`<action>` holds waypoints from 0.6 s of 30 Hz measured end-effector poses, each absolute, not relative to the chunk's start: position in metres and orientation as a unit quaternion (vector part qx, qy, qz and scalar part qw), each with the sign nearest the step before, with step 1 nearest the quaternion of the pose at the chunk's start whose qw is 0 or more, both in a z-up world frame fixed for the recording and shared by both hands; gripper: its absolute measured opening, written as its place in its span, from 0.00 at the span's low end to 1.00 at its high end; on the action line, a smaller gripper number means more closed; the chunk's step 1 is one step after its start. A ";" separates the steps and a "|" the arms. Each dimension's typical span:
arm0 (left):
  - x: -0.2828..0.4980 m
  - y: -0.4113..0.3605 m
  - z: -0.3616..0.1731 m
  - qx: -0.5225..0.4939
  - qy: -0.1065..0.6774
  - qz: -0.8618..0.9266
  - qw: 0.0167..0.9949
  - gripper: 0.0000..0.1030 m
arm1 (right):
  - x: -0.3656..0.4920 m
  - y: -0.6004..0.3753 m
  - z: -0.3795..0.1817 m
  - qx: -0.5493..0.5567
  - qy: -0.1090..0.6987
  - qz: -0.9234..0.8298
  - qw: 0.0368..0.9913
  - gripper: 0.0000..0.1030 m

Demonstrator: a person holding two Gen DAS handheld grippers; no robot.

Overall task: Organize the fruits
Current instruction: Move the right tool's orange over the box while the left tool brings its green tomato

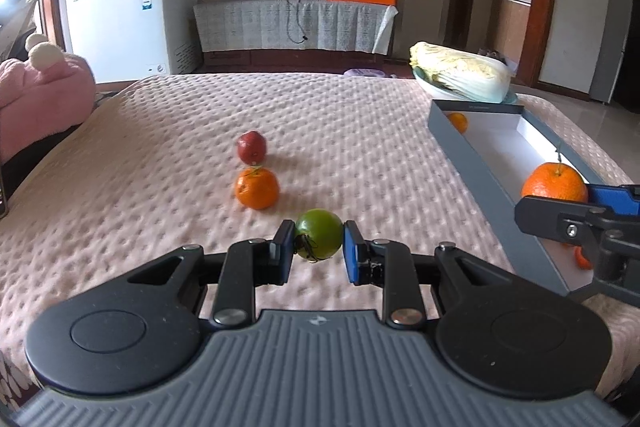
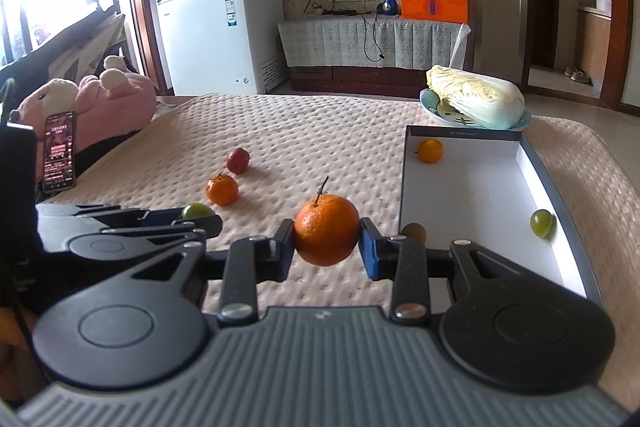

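My left gripper (image 1: 318, 247) is shut on a green citrus fruit (image 1: 320, 233) just above the pink bedspread. My right gripper (image 2: 326, 247) is shut on a large orange (image 2: 327, 230) with a stem, held left of the grey box with a white inside (image 2: 460, 187). In the left wrist view the right gripper (image 1: 560, 215) holds that orange (image 1: 554, 185) over the box's near part. An orange (image 1: 257, 187) and a red apple (image 1: 251, 147) lie on the bed ahead. The box holds a small orange (image 2: 429, 151), a green fruit (image 2: 542, 223) and a brownish fruit (image 2: 414, 232).
A cabbage (image 2: 476, 95) lies on a plate (image 2: 436, 111) behind the box. A pink plush toy (image 2: 112, 95) and a phone (image 2: 60, 151) sit at the bed's left edge. A white freezer (image 2: 216, 35) and a covered bench stand beyond the bed.
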State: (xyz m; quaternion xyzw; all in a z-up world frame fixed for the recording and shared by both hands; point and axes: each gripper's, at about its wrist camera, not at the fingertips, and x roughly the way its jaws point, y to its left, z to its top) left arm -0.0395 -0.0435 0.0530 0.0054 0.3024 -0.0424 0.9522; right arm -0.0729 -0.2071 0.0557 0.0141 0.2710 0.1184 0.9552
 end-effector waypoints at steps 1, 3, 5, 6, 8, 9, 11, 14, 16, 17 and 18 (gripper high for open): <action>-0.040 -0.046 0.053 0.006 0.302 -0.044 0.952 0.29 | -0.073 -0.208 0.056 0.014 0.271 0.118 0.955 0.36; -0.040 -0.050 0.053 0.008 0.302 -0.050 0.952 0.29 | -0.073 -0.210 0.056 0.015 0.271 0.116 0.955 0.36; -0.040 -0.055 0.052 0.012 0.300 -0.054 0.952 0.29 | -0.074 -0.213 0.056 0.016 0.271 0.114 0.956 0.36; -0.040 -0.057 0.052 0.012 0.301 -0.056 0.952 0.29 | -0.074 -0.215 0.056 0.017 0.271 0.113 0.956 0.36; -0.039 -0.059 0.052 0.012 0.300 -0.059 0.952 0.29 | -0.075 -0.216 0.057 0.018 0.269 0.112 0.956 0.36; -0.039 -0.060 0.052 0.012 0.300 -0.060 0.952 0.29 | -0.075 -0.218 0.057 0.018 0.269 0.111 0.957 0.36; -0.039 -0.062 0.052 0.010 0.301 -0.062 0.952 0.29 | -0.075 -0.220 0.057 0.020 0.267 0.109 0.957 0.36; -0.039 -0.066 0.052 0.012 0.300 -0.068 0.951 0.29 | -0.076 -0.223 0.057 0.022 0.267 0.107 0.958 0.36; -0.039 -0.069 0.052 0.013 0.299 -0.071 0.951 0.29 | -0.076 -0.224 0.058 0.022 0.266 0.106 0.958 0.36; -0.038 -0.070 0.052 0.013 0.299 -0.073 0.951 0.29 | -0.076 -0.224 0.058 0.022 0.266 0.106 0.958 0.36; -0.039 -0.071 0.051 0.012 0.299 -0.074 0.951 0.29 | -0.076 -0.225 0.058 0.022 0.265 0.106 0.958 0.36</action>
